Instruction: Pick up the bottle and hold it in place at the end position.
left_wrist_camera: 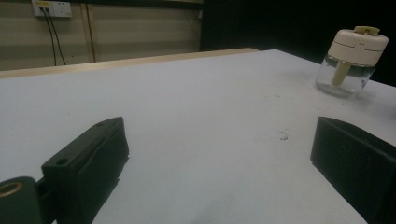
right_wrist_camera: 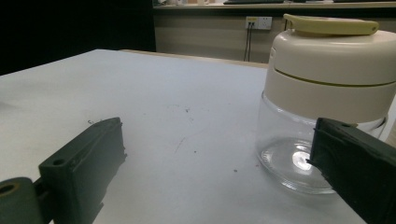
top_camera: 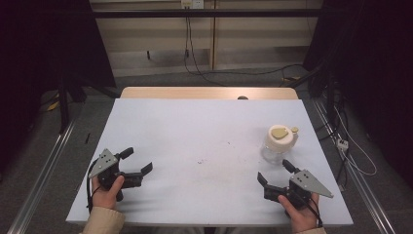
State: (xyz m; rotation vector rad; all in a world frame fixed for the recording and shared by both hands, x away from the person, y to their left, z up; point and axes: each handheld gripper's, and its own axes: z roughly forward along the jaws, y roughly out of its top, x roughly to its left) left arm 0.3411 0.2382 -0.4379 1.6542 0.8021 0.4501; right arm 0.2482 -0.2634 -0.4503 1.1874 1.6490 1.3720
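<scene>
Left tongs point(top_camera: 139, 165): one pair, jaws spread wide, nothing between them, held low over the near left of the surface point(top_camera: 195, 141). Its own view cuts off the right jaw at the frame edge.

Right tongs point(top_camera: 274, 173): one pair, jaws released and apart, gripping nothing, held near the front right edge. In its own view the right jaw overlaps the jar's lower right side; whether it touches the glass cannot be told.

Glass jar point(top_camera: 278, 144): one, standing upright on the right half of the surface, just beyond the right tongs and well apart from the left tongs. Long axis vertical, mouth upward. Clear body, cream lid point(right_wrist_camera: 332, 70) with a yellowish tab on top. A pale stick hangs inside from the lid; its lower end is hard to make out.

Small dark specks mark the middle of the surface.
</scene>
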